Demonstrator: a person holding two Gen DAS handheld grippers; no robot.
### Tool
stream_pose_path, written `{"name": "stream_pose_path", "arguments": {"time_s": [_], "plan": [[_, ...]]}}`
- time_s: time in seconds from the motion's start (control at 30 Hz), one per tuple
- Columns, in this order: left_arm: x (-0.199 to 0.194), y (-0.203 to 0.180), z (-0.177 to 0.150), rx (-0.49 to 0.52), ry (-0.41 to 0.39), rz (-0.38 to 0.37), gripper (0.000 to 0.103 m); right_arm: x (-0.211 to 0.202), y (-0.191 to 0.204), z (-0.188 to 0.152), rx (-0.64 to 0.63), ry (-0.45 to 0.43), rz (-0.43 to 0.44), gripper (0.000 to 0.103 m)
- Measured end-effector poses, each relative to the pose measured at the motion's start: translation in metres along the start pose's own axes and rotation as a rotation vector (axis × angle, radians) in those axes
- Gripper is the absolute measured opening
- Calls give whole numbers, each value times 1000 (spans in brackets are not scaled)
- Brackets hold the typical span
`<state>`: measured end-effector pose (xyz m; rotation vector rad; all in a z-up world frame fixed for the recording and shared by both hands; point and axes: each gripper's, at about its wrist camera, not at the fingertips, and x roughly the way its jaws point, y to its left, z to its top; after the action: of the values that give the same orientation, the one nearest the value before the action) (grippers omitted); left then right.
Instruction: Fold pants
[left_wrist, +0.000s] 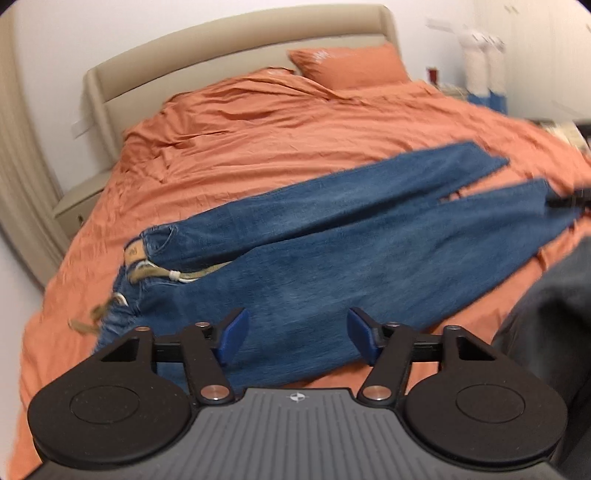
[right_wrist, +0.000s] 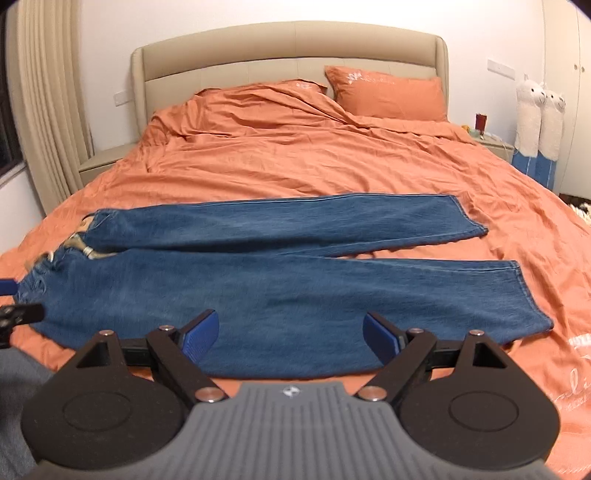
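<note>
The bed (right_wrist: 295, 162), under its rumpled orange duvet, carries the blue jeans (right_wrist: 280, 295) spread flat across its near half. In the right wrist view their long axis runs from about 9 o'clock, where the waistband (right_wrist: 79, 245) with its tan drawstring lies, to about 3 o'clock, where the two leg hems (right_wrist: 524, 291) end. The legs lie side by side, split apart toward the hems, so the lengthwise fold of one leg onto the other is not yet made.

The right claw (right_wrist: 291, 338) hovers with jaws spread wide and nothing between the blue pads; the near leg lies straight ahead at 12 o'clock, its near edge just beyond the fingertips. The hem end sits off at 2 o'clock, and this claw looks the nearer one to it.

In the left wrist view the jeans (left_wrist: 332, 258) slant from the waistband (left_wrist: 147, 258) at 10 o'clock up to the hems at 2 o'clock. The left claw (left_wrist: 295, 334) is also parted and empty, hanging over the denim near the seat, with the waistband close by at 10 to 11 o'clock. I judge it the natural hand for the waist corner, while the right takes the hem of the near leg.
</note>
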<state>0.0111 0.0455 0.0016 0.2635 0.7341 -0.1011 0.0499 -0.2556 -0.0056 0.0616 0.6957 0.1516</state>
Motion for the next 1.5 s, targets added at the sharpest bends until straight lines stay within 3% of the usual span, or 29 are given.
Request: {"name": "stream_pose_path", "arguments": {"time_s": [0.07, 0.13, 0.27, 0.37, 0.43, 0.47, 0.63, 0.87, 0.97, 1.0, 1.03, 1.13, 1.23, 1.4, 1.5], "plan": [[2, 13, 0, 28, 14, -32, 65, -4, -17, 14, 33, -3, 26, 82], [8, 27, 1, 37, 52, -79, 53, -7, -29, 26, 23, 2, 23, 82], [31, 46, 2, 146, 160, -159, 45, -11, -55, 53, -46, 31, -1, 81], [54, 51, -3, 271, 281, -214, 45, -3, -85, 69, -42, 97, -15, 73], [72, 52, -7, 351, 400, -235, 45, 5, -111, 74, 2, 146, -9, 55], [79, 54, -10, 367, 440, -229, 45, 9, -125, 74, 15, 172, -5, 52], [111, 52, -24, 489, 550, -242, 49, 29, -168, 59, -33, 276, -39, 33], [151, 41, -38, 554, 650, -291, 53, 36, -222, 37, -132, 333, -136, 30], [158, 33, -41, 603, 650, -251, 54, 38, -237, 24, -221, 366, -146, 30], [158, 33, -41, 606, 644, -236, 43, 39, -240, 19, -266, 376, -153, 30], [156, 33, -41, 616, 629, -226, 26, 40, -243, 15, -299, 384, -162, 30], [143, 38, -37, 627, 558, -187, 8, 45, -255, 0, -385, 400, -181, 29], [124, 49, -28, 581, 448, -122, 5, 55, -258, -15, -514, 409, -209, 28], [93, 80, 1, 333, 235, -40, 5, 76, -244, -48, -835, 375, -245, 28], [91, 85, 10, 252, 164, 10, 5, 90, -234, -61, -1001, 326, -290, 28]]}}
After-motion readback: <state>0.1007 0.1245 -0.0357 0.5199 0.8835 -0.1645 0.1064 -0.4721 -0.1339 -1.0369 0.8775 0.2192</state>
